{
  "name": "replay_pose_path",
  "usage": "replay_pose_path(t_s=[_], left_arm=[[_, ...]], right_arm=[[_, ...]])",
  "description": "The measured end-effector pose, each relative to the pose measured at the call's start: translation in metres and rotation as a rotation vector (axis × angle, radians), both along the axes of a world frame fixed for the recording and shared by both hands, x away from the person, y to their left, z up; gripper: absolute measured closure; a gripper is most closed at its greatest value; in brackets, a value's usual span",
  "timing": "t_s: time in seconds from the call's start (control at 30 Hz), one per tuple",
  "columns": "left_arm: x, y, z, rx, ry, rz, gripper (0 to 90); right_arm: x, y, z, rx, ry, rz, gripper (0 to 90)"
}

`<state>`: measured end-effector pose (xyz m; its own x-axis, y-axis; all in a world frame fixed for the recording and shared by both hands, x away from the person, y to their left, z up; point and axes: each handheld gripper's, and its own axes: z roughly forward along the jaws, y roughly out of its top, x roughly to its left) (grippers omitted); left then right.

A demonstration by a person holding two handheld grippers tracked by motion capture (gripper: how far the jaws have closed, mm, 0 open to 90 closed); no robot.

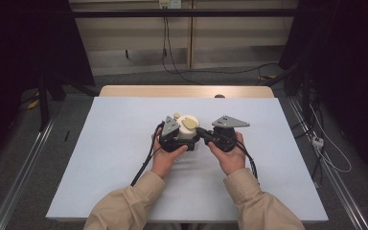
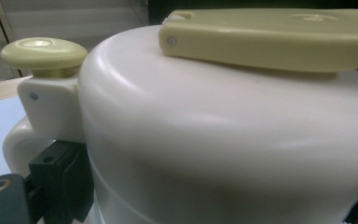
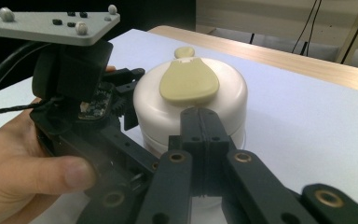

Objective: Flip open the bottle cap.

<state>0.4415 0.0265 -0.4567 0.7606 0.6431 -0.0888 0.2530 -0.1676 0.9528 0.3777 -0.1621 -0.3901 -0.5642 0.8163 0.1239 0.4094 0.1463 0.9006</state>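
Cream lidded pot (image 1: 188,128) upright on white table (image 1: 115,158).

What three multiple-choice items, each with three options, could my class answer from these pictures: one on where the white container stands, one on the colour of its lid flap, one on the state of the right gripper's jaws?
1. Where does the white container stand?
A. On the floor
B. On the white table, between the two grippers
C. At the table's far right corner

2. What colour is the lid flap?
A. Pale yellow
B. Red
C. Black

3. How do the right gripper jaws stand?
A. Wide apart
B. Around the knob
C. Pressed together

Answers: 1 B, the high view shows it mid-table between the hands. 2 A, the flap is pale yellow on white. 3 C, the right gripper view shows no gap between the jaws.
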Motion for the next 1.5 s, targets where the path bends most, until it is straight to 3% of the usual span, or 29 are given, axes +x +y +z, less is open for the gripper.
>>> replay_pose_path(t_s=[1.5], left_arm=[[0.0,-0.001,0.0,-0.009,0.005,0.003,6.2]], right_arm=[[0.009,0.009,0.017,-0.04,-0.048,0.008,90.0]])
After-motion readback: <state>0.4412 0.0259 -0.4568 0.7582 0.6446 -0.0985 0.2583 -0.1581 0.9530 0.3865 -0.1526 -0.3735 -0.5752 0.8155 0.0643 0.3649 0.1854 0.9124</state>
